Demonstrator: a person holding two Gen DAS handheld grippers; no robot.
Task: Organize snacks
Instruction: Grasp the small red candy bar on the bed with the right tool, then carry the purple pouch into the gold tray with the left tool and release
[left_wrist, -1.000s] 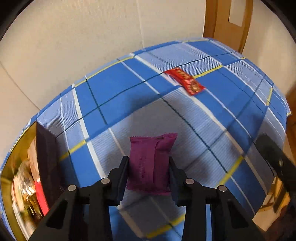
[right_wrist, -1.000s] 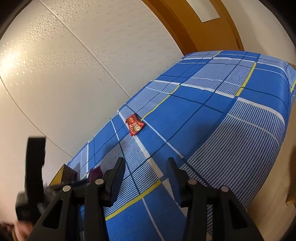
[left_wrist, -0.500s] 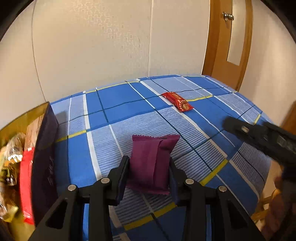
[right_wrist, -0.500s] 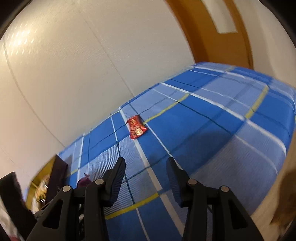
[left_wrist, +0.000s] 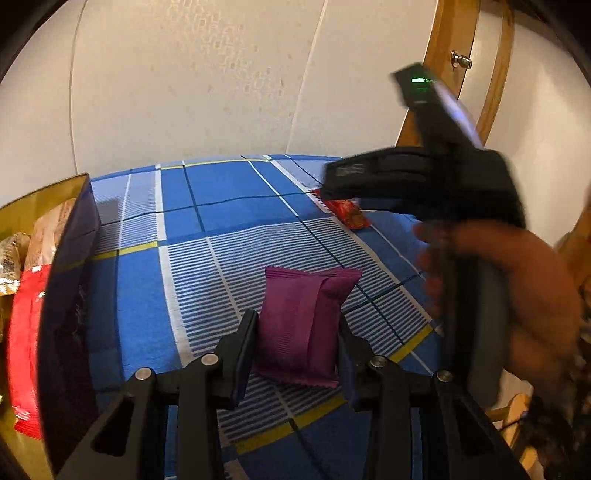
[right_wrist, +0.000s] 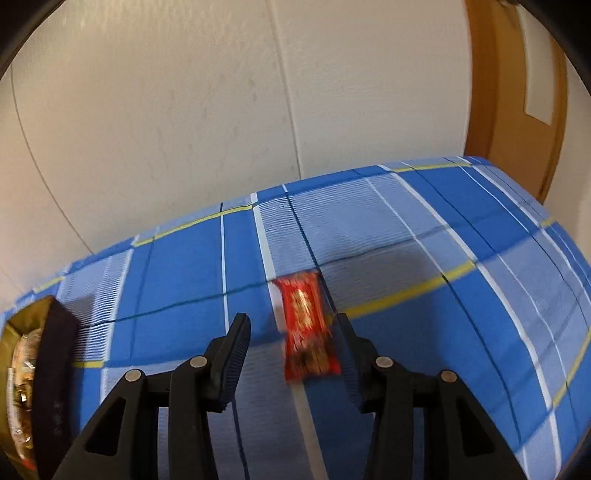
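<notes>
Purple foil, matte and finely ribbed, wraps the pillow-shaped snack packet (left_wrist: 303, 325) that the left gripper (left_wrist: 295, 347) clamps between its flat black fingers; the packet's crimped, zigzag-cut ends stick out above and below the grip, held over the checked tablecloth (left_wrist: 229, 206). The cloth is a woven blue plaid with white pinstriped squares and thin yellow lines.

At the left edge stands a dark-walled box (left_wrist: 70, 295) with a glossy gold lining, holding crinkly wrapped snacks, one in shiny red film.

The right gripper (right_wrist: 295, 343) has its ridged black fingers spread apart, straddling a flat, glossy red packet (right_wrist: 306, 332) with gold print that lies on the cloth; whether the right-hand finger touches the wrapper cannot be told through the blur. From the left wrist view that tool appears as a blurred black body gripped by the person's right hand (left_wrist: 517, 295).
</notes>
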